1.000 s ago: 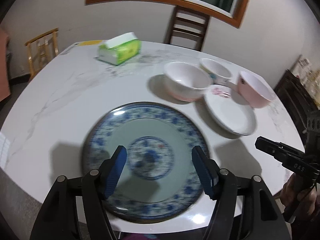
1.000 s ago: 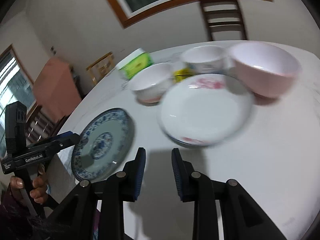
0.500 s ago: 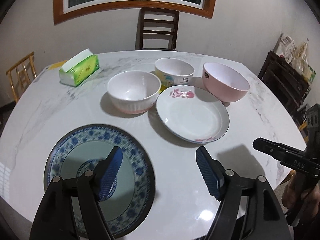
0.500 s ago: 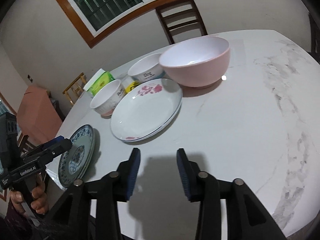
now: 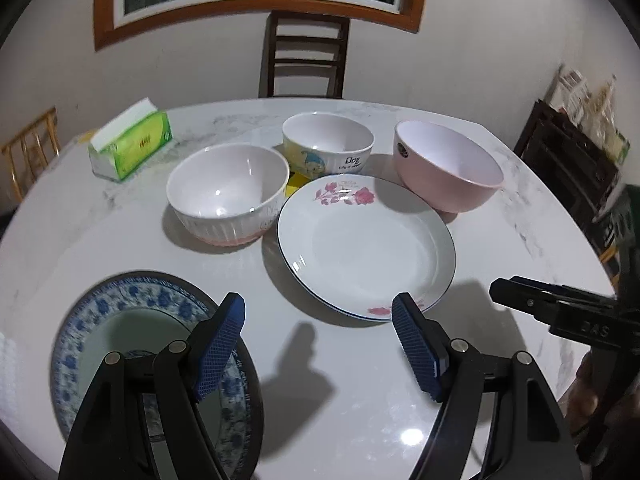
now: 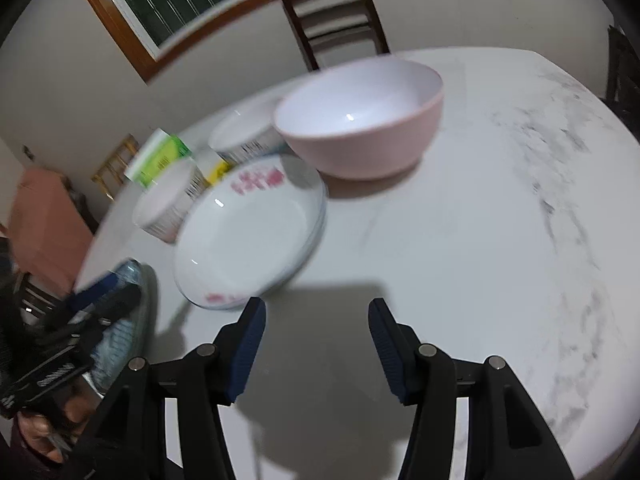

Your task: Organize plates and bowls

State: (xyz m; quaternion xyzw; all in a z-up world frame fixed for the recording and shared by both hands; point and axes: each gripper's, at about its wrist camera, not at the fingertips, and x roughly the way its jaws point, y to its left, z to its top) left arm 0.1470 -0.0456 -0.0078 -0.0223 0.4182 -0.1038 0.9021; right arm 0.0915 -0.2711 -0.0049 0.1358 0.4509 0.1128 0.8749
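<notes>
Since a second ago the left gripper (image 5: 318,344) has been carried off the blue-patterned plate (image 5: 120,312), which was framed between its fingers then and now lies under the left finger only. The right gripper (image 6: 316,344) has been spread from nearly closed, and its jaws are opening at this moment.

The white floral plate (image 5: 366,244) is taken as the landmark. The ribbed white bowl (image 5: 228,192) is set just beside its left edge; whether they touch cannot be told. The cartoon-printed bowl (image 5: 328,142) is placed behind it, the pink bowl (image 5: 448,164) behind and to its right, and the blue-patterned plate in front and to its left, apart from it. A tissue box (image 5: 130,144) is seen far beyond the ribbed bowl, on the marble table (image 5: 360,400).

The floral plate is judged stiff, glazed, slippery and breakable, and of moderate weight. It would best be taken by its raised near rim, one pad above and one beneath.

The left gripper is held wide apart over bare tabletop just in front of that rim; nothing is gripped or touched. Nothing is held between the right gripper's fingers either, which are poised in front of and right of the plate.
</notes>
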